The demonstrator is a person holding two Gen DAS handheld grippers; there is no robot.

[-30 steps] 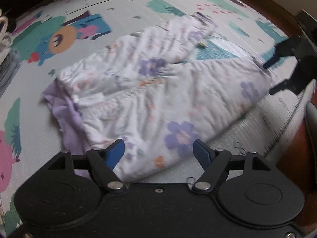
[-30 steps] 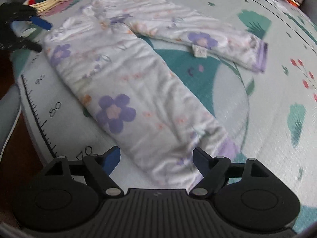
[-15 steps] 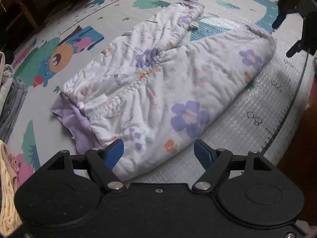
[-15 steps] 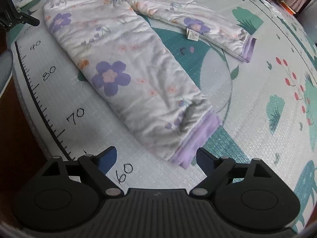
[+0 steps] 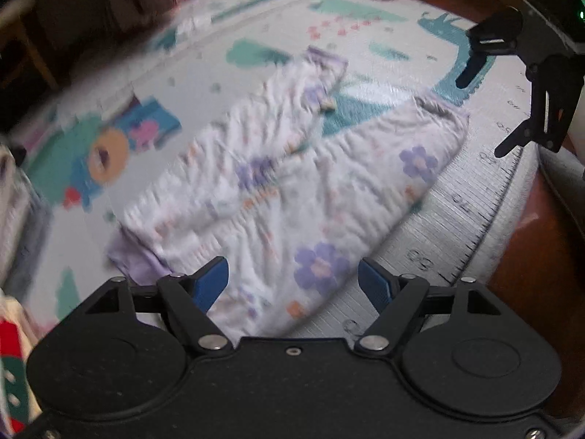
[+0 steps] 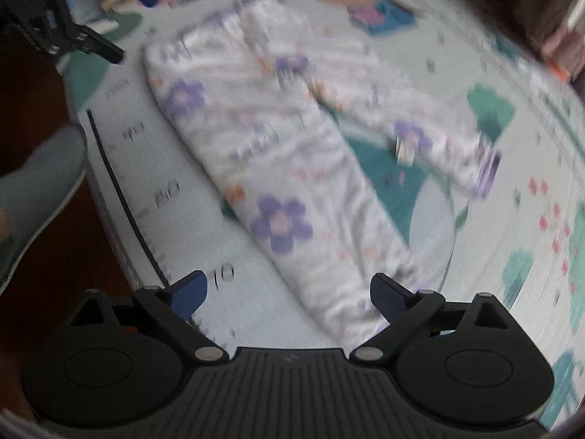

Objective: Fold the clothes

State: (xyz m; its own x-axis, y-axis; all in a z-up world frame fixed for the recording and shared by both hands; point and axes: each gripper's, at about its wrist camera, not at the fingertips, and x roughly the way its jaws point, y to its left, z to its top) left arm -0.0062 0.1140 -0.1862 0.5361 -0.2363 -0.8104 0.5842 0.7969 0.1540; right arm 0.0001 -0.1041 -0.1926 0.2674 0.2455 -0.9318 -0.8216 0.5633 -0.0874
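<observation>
White trousers [image 5: 292,190] with purple flowers and lilac cuffs lie flat on a patterned play mat [image 5: 256,11], their two legs spread in a V. My left gripper [image 5: 292,281] hangs open above the waist end, nothing between its blue pads. In the right wrist view the same trousers [image 6: 278,168] stretch away, and my right gripper [image 6: 289,291] hovers above the near leg's cuff end; its jaws are opening with nothing gripped. Each gripper shows in the other's view, the right gripper [image 5: 486,109] at the upper right and the left gripper [image 6: 124,25] at the upper left.
The mat's printed ruler edge [image 6: 120,197] borders a dark red floor [image 6: 73,256]. A grey shoe [image 6: 40,179] rests on that floor at the left. Stacked cloth [image 5: 14,197] lies at the left edge of the left wrist view. Dark furniture [image 5: 55,18] stands behind the mat.
Both grippers have risen and rolled, so more of the trousers and mat shows. The right gripper's jaws stand wider apart. The trousers have not moved.
</observation>
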